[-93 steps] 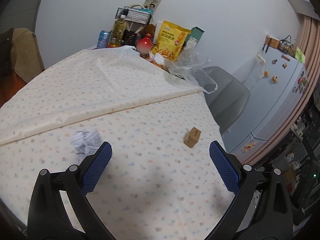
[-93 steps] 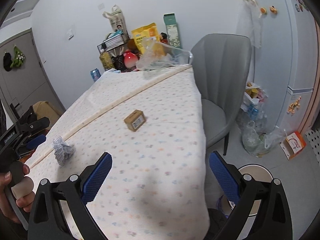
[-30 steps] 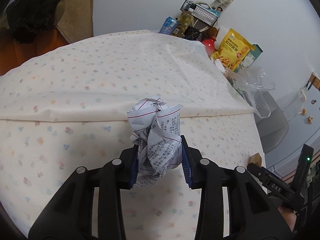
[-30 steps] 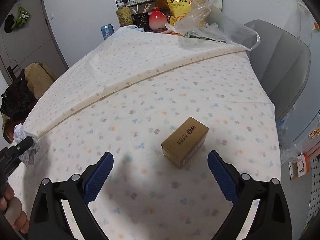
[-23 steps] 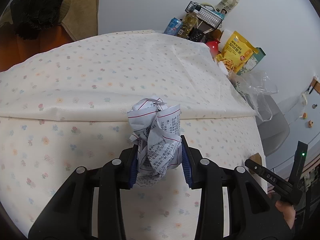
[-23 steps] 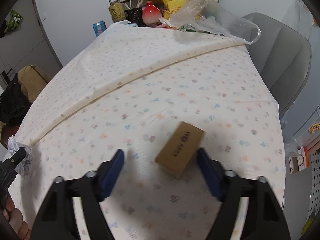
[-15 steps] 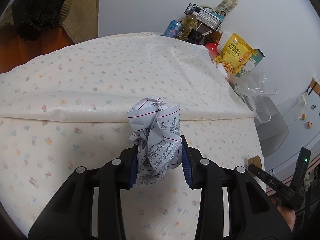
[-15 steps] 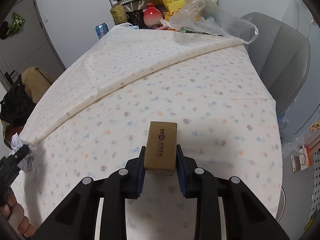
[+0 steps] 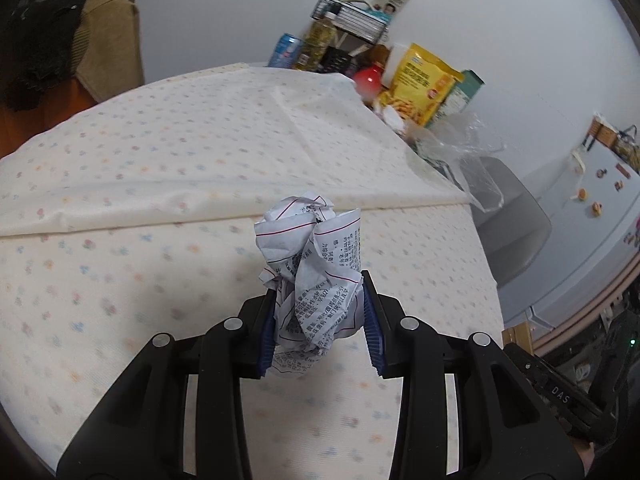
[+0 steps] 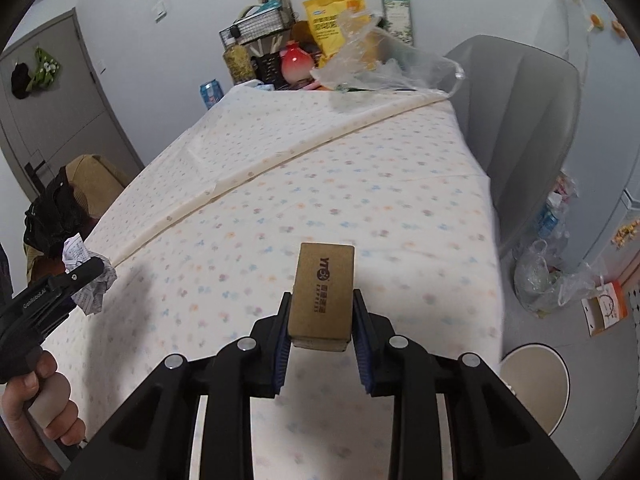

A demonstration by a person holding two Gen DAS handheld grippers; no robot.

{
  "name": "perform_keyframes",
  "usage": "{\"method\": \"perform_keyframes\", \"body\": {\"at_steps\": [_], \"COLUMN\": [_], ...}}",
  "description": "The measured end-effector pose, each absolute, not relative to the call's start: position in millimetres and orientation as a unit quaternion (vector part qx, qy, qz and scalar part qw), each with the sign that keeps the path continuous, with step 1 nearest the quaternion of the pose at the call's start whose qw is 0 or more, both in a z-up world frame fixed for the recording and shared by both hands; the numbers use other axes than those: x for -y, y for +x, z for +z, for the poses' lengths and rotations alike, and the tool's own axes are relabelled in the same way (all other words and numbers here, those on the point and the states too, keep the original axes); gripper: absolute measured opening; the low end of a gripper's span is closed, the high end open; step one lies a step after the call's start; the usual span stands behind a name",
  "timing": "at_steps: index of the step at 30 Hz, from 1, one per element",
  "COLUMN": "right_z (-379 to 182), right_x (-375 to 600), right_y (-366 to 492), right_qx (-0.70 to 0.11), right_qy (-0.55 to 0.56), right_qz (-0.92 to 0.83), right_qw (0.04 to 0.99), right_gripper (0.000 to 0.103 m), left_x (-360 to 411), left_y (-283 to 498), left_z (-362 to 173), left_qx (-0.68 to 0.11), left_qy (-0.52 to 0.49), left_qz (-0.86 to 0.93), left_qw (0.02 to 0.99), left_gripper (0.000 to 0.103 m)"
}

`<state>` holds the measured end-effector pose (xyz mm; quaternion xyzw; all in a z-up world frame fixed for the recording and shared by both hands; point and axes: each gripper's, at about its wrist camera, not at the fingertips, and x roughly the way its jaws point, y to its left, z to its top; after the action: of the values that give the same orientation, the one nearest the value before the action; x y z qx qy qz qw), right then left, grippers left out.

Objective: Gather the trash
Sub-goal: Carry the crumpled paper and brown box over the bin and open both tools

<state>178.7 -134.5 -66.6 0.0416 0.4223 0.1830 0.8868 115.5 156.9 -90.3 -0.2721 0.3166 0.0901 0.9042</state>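
My left gripper [image 9: 319,324] is shut on a crumpled ball of printed paper [image 9: 314,268] and holds it above the flowered tablecloth [image 9: 160,240]. In the right wrist view the left gripper [image 10: 60,286] with the paper ball [image 10: 90,276] shows at the far left. My right gripper [image 10: 322,338] is shut on a small brown cardboard box [image 10: 323,290] with dark print, lifted above the table near its right side. The box corner also shows in the left wrist view [image 9: 518,332] at the lower right.
At the table's far end stand a yellow snack bag [image 10: 332,20], a red vase [image 10: 296,62], a wire basket [image 10: 256,28], a blue can [image 10: 211,94] and a clear plastic bag [image 10: 384,68]. A grey chair [image 10: 528,120] stands right of the table. A round white bin [image 10: 534,384] and bags of rubbish [image 10: 548,276] are on the floor.
My right gripper closed on the cardboard box and lifted it off the table. My left gripper keeps the paper ball and has swung a little to the right.
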Motion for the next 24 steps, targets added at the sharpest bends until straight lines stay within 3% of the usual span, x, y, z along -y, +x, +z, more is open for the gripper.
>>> {"method": "perform_keyframes", "body": {"at_steps": [24], "right_z": [-92], "right_x": [355], "right_y": [147], "right_qx": [-0.403], "right_qy": [0.159], "right_qz": [0.028], "right_qw": [0.901], "right_gripper": [0.028], "left_x": [33], "left_y": [200], "left_z": [-70], "left_qx": [-0.365], "left_qy": [-0.161], "left_qz": [-0.06], "left_qw": [0.915], "left_gripper": [0.037]}}
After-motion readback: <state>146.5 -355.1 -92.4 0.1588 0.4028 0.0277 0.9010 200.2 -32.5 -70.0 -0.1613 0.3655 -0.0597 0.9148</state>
